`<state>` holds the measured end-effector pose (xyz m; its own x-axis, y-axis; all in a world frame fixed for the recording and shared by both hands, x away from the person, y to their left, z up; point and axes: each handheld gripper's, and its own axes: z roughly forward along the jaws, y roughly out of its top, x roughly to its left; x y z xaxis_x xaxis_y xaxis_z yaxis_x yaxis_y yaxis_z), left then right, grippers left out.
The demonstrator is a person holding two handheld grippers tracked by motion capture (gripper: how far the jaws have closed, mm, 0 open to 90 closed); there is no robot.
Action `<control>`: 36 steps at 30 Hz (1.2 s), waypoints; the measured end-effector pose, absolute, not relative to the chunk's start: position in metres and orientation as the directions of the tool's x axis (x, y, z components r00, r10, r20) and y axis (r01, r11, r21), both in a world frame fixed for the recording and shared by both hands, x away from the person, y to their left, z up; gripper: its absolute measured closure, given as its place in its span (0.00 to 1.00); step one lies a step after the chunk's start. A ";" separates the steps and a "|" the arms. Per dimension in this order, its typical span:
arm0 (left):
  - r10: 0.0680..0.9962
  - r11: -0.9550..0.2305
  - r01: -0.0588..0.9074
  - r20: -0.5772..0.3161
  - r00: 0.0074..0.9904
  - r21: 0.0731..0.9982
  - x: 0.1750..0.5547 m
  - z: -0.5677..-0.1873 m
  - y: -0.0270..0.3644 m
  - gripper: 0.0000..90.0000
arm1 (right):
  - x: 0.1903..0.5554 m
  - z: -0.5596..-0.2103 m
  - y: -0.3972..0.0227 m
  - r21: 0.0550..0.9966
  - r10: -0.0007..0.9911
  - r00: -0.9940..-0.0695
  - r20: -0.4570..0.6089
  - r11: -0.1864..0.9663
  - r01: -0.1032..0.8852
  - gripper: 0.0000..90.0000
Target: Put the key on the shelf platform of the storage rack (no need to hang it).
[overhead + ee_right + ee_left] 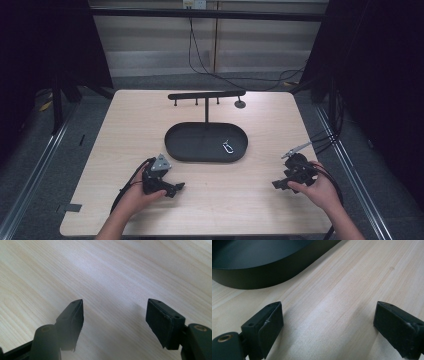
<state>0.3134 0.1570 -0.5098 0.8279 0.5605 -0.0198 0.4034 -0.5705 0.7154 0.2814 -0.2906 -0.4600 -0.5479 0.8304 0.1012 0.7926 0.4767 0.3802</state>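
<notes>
Silver carabiner [228,147] lies flat in the tray [175,142], long axis tilted off front-to-back.

Table [125,130] as I see it from the high view: tray [180,145] sits at centre, with a stand [206,95] rising from its far half, crossbar running left to right above it. A carabiner [228,146] lies in the tray, right of middle. Left gripper [172,189] is on the near left of the table, just before the tray's left end. Right gripper [280,184] is near right, well apart from the tray. Cables [210,65] trail on the floor behind the table.
</notes>
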 end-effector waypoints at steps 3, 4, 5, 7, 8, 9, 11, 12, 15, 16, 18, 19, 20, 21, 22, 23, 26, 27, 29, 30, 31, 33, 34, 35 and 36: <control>0.561 -0.572 0.404 -0.019 0.828 0.714 0.313 -0.510 0.157 0.10 | 0.279 -0.461 -0.292 0.379 0.828 -0.553 0.094 0.484 0.789 0.34; 0.560 -0.571 0.403 -0.019 0.828 0.715 0.313 -0.510 0.157 0.10 | 0.278 -0.461 -0.292 0.373 0.833 -0.545 0.098 0.477 0.796 0.34; 0.561 -0.573 0.404 -0.018 0.828 0.714 0.313 -0.510 0.157 0.10 | 0.278 -0.462 -0.293 0.379 0.828 -0.553 0.089 0.485 0.788 0.34; 0.561 -0.571 0.404 -0.020 0.828 0.715 0.313 -0.510 0.157 0.10 | 0.276 -0.463 -0.294 0.382 0.830 -0.551 0.086 0.484 0.788 0.34; 0.560 -0.571 0.403 -0.020 0.828 0.715 0.313 -0.510 0.157 0.10 | 0.276 -0.463 -0.294 0.378 0.833 -0.545 0.093 0.477 0.793 0.34; 0.560 -0.571 0.403 -0.020 0.828 0.715 0.313 -0.510 0.157 0.10 | 0.275 -0.465 -0.295 0.382 0.831 -0.550 0.087 0.482 0.789 0.34; 0.560 -0.571 0.403 -0.020 0.828 0.715 0.313 -0.510 0.157 0.10 | 0.274 -0.466 -0.296 0.381 0.831 -0.549 0.086 0.482 0.789 0.34; 0.560 -0.571 0.403 -0.019 0.828 0.715 0.313 -0.510 0.157 0.10 | 0.274 -0.467 -0.296 0.379 0.831 -0.550 0.083 0.484 0.789 0.34; 0.561 -0.570 0.403 -0.020 0.828 0.716 0.313 -0.510 0.157 0.10 | 0.272 -0.469 -0.298 0.374 0.833 -0.548 0.082 0.484 0.791 0.34; 0.560 -0.570 0.403 -0.020 0.828 0.715 0.313 -0.510 0.157 0.10 | 0.271 -0.470 -0.299 0.377 0.835 -0.544 0.080 0.480 0.793 0.34; 0.561 -0.573 0.404 -0.018 0.828 0.713 0.313 -0.510 0.157 0.10 | 0.271 -0.471 -0.300 0.375 0.834 -0.546 0.084 0.481 0.792 0.34; 0.561 -0.572 0.404 -0.019 0.828 0.714 0.313 -0.510 0.157 0.10 | 0.270 -0.472 -0.301 0.373 0.833 -0.548 0.081 0.484 0.791 0.34; 0.561 -0.572 0.404 -0.019 0.828 0.714 0.313 -0.510 0.157 0.10 | 0.270 -0.472 -0.301 0.374 0.833 -0.548 0.079 0.485 0.791 0.34; 0.561 -0.573 0.404 -0.019 0.828 0.713 0.313 -0.510 0.157 0.10 | 0.269 -0.473 -0.301 0.374 0.834 -0.547 0.073 0.485 0.790 0.34; 0.561 -0.570 0.403 -0.020 0.828 0.716 0.313 -0.510 0.157 0.10 | 0.268 -0.473 -0.301 0.371 0.836 -0.544 0.071 0.484 0.793 0.34; 0.561 -0.570 0.403 -0.020 0.828 0.716 0.313 -0.510 0.157 0.10 | 0.268 -0.474 -0.302 0.373 0.831 -0.552 0.067 0.493 0.786 0.34; 0.561 -0.572 0.404 -0.019 0.828 0.714 0.313 -0.510 0.157 0.10 | 0.267 -0.475 -0.303 0.368 0.833 -0.550 0.063 0.493 0.788 0.34; 0.561 -0.572 0.404 -0.019 0.828 0.714 0.313 -0.510 0.157 0.10 | 0.266 -0.475 -0.303 0.367 0.833 -0.549 0.064 0.492 0.789 0.34; 0.560 -0.570 0.403 -0.021 0.828 0.716 0.313 -0.510 0.157 0.10 | 0.266 -0.476 -0.304 0.365 0.830 -0.554 0.062 0.498 0.787 0.34; 0.561 -0.571 0.404 -0.020 0.828 0.715 0.313 -0.510 0.157 0.10 | 0.266 -0.476 -0.304 0.365 0.829 -0.555 0.060 0.500 0.786 0.34; 0.560 -0.571 0.403 -0.020 0.828 0.715 0.313 -0.510 0.157 0.10 | 0.265 -0.476 -0.304 0.362 0.831 -0.553 0.060 0.498 0.788 0.34; 0.561 -0.571 0.403 -0.019 0.828 0.715 0.313 -0.510 0.157 0.10 | 0.264 -0.475 -0.304 0.362 0.834 -0.548 0.062 0.493 0.791 0.34; 0.561 -0.572 0.404 -0.019 0.828 0.714 0.313 -0.510 0.157 0.10 | 0.264 -0.475 -0.304 0.363 0.833 -0.550 0.061 0.495 0.789 0.34; 0.561 -0.571 0.404 -0.019 0.828 0.714 0.313 -0.510 0.157 0.10 | 0.264 -0.475 -0.304 0.364 0.833 -0.551 0.058 0.496 0.788 0.34; 0.561 -0.571 0.403 -0.020 0.828 0.715 0.313 -0.510 0.157 0.10 | 0.264 -0.475 -0.304 0.363 0.831 -0.553 0.056 0.499 0.787 0.34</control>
